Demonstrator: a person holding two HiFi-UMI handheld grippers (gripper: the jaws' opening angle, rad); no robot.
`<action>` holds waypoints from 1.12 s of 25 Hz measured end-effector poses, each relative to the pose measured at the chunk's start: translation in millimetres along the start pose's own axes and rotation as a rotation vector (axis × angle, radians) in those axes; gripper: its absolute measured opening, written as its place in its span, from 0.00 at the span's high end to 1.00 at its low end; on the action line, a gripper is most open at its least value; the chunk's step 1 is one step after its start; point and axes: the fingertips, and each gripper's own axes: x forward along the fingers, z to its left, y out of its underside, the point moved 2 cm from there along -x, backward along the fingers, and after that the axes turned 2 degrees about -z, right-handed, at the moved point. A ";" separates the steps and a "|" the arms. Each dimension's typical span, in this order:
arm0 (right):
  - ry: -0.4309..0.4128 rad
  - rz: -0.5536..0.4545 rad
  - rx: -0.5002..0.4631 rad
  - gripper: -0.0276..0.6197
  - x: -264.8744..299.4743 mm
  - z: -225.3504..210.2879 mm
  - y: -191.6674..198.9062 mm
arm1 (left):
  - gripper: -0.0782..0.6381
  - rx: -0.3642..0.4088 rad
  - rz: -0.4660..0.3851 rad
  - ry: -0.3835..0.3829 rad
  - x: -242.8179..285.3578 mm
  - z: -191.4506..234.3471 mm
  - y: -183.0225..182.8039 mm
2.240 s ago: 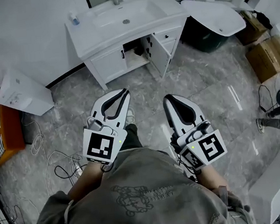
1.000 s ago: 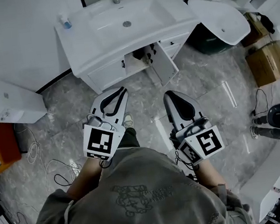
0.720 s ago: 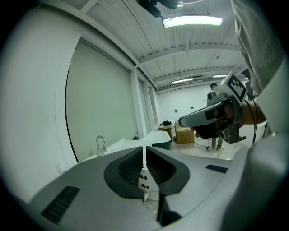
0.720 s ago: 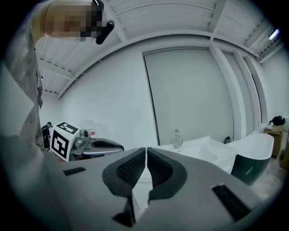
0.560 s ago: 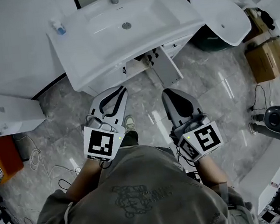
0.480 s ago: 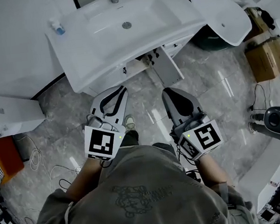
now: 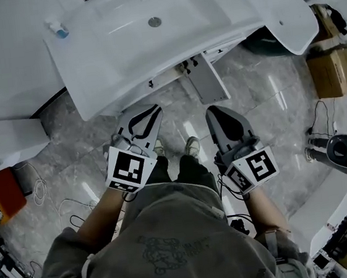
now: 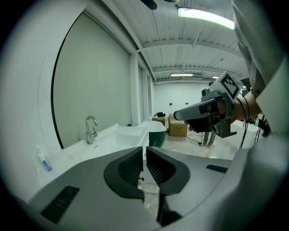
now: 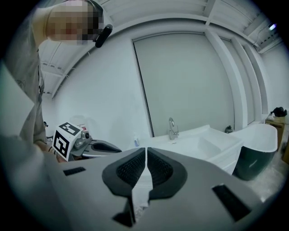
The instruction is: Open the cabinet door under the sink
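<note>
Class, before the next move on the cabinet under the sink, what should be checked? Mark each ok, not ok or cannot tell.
1. Left gripper empty: ok.
2. Right gripper empty: ok.
3. Fingers apart, ready for a handle: not ok, both pairs are shut.
4. A cabinet door swung open: ok, one stands open.
5. Other door's state: cannot tell, it lies hidden under the sink rim.
</note>
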 end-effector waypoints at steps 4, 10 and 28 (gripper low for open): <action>-0.018 0.027 -0.011 0.91 19.0 -24.0 16.2 | 0.85 -0.003 0.027 -0.024 26.7 2.8 14.3; -0.082 0.046 -0.003 0.91 49.0 -56.3 43.8 | 0.85 -0.061 0.090 -0.131 67.6 16.3 52.7; -0.110 0.174 0.073 0.91 117.3 -133.8 169.6 | 0.69 -0.231 0.233 -0.298 157.5 41.4 191.9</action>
